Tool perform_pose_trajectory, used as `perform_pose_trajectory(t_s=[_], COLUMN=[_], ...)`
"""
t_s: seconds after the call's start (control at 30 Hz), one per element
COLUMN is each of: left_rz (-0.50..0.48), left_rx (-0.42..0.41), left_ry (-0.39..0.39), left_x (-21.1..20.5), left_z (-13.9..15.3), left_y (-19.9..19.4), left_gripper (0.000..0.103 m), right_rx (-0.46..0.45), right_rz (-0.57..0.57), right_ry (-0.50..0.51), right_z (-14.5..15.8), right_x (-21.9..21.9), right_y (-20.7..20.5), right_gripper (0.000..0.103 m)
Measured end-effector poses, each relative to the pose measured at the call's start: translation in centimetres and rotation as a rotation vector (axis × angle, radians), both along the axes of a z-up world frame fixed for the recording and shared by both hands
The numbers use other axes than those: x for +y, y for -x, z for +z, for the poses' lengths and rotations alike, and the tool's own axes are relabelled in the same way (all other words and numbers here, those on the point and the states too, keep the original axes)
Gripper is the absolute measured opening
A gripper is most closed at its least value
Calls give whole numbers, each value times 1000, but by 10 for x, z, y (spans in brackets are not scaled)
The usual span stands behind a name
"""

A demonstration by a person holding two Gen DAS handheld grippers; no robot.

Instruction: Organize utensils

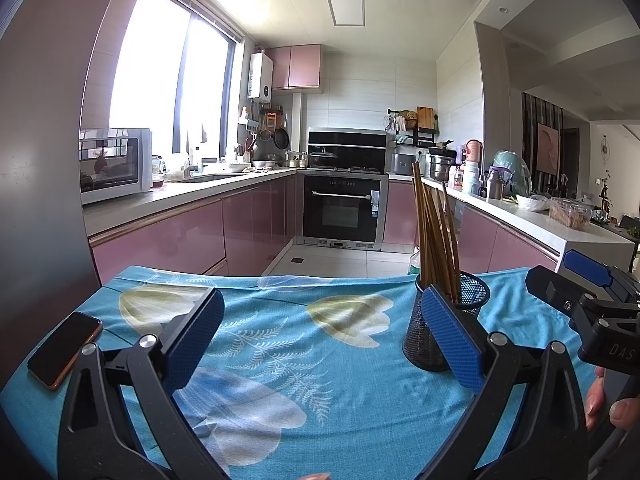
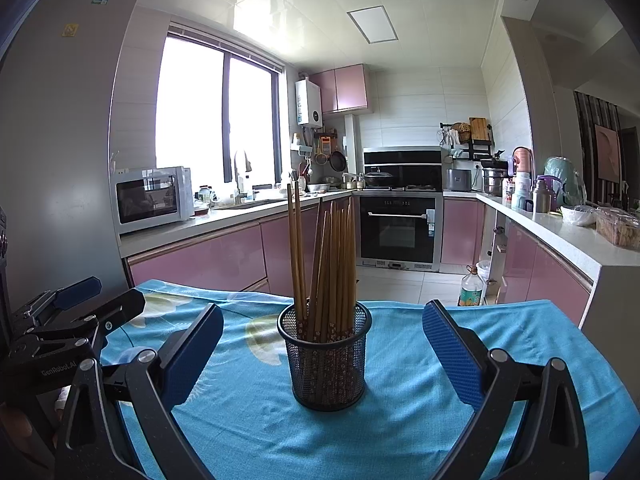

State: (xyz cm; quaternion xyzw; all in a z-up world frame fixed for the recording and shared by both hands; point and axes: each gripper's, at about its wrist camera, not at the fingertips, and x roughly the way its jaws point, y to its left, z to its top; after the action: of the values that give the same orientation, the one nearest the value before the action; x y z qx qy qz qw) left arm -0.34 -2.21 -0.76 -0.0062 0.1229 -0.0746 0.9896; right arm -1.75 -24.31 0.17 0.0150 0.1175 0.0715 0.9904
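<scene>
A black mesh cup (image 2: 326, 360) stands upright on the blue floral tablecloth (image 2: 248, 420), holding several wooden chopsticks (image 2: 326, 264) that point upward. My right gripper (image 2: 323, 344) is open and empty, its blue pads on either side of the cup and a little nearer than it, not touching. In the left wrist view the cup (image 1: 430, 332) is partly hidden behind my right pad. My left gripper (image 1: 320, 332) is open and empty over bare cloth, to the left of the cup. The right gripper (image 1: 576, 300) shows at the right edge there.
A phone (image 1: 64, 348) lies near the table's left edge. The table's far edge (image 1: 280, 276) drops to a tiled kitchen floor. Pink cabinets, an oven (image 2: 400, 232) and cluttered counters stand beyond. An oil bottle (image 2: 469, 286) stands on the floor.
</scene>
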Motion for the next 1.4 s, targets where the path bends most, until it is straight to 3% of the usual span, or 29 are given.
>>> perform_pose_trajectory(t_s=[1.3,1.4], left_rz=[7,-3], left_rx=[-4,39], left_ry=[-14,-11], left_x=[0,3], left_z=[-3,-5], left_y=[-1,-7], left_gripper=[97,97], right_rx=[10,36], right_rz=[-4,-19], right_ry=[7,27], right_z=[-3,-8], right_x=[-2,-5], right_y=[-1,-6], right_gripper=[97,97])
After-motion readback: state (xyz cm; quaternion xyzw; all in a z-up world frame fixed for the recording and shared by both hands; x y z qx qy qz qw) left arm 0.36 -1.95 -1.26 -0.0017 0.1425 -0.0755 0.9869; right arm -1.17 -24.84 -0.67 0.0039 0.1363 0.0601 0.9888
